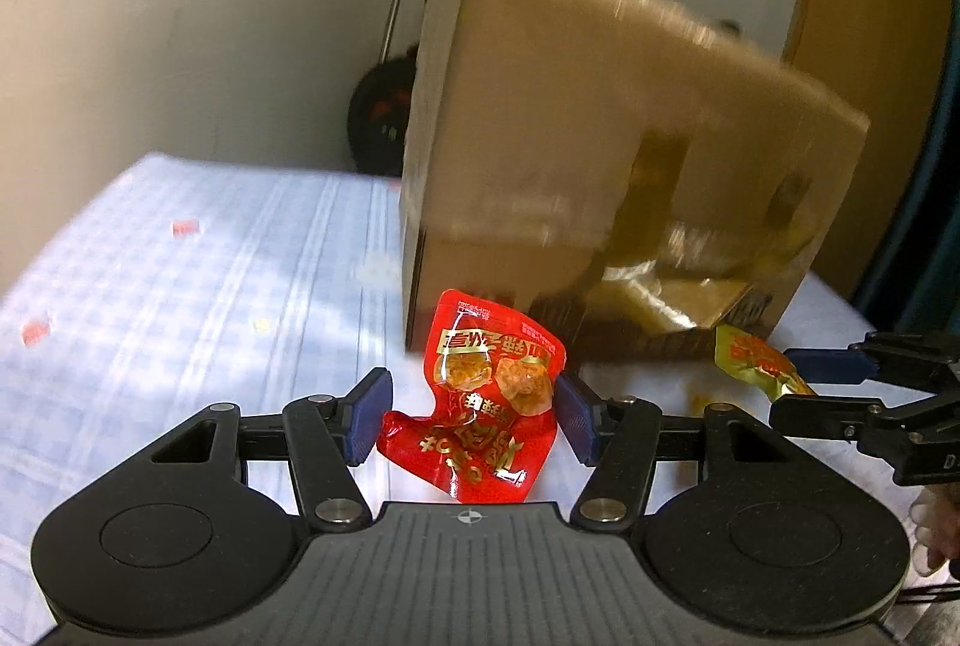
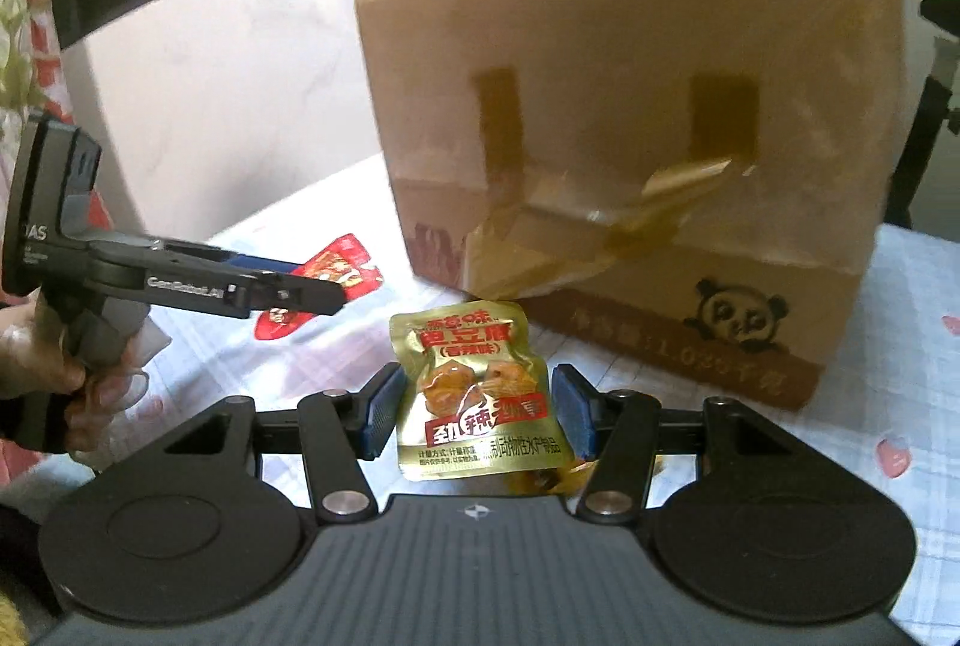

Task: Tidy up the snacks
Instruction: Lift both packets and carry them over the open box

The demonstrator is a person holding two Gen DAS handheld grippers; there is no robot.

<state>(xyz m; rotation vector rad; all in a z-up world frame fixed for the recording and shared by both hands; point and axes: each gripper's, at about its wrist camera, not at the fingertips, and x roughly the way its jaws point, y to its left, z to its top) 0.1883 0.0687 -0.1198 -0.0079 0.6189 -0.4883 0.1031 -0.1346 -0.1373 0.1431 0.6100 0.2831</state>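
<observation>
— So, starting from the left wrist camera, what do you count?

— One red snack packet [image 1: 489, 400], crumpled, sitting between the blue pads of the left gripper [image 1: 474, 415]. The jaws are spread wide; the right pad is touching or just beside the packet's edge, the left pad is just beside it. I cannot tell for sure whether the packet is pinched, but the fingers look open around it. One cardboard box [image 1: 600, 153] stands just behind the packet, blurred, with brown tape strips on its face.

— Anything else in that view?

— One gold snack packet [image 1: 753, 355] at the box's lower right corner, with the right gripper [image 1: 804, 385] reaching in from the right, its fingers above and below the packet's end. All of it rests on a blue checked cloth [image 1: 180, 286].

— And the right wrist camera?

— One gold packet [image 2: 477, 394] between the right gripper's [image 2: 474, 415] two blue pads, jaws apart, both pads just beside its edges. The same single box [image 2: 630, 135] stands behind it, showing one panda drawing [image 2: 741, 316]. The left gripper [image 2: 318, 280] comes in from the left, held by a hand [image 2: 54, 376], and the red packet [image 2: 336, 274] shows partly behind its fingers.
</observation>
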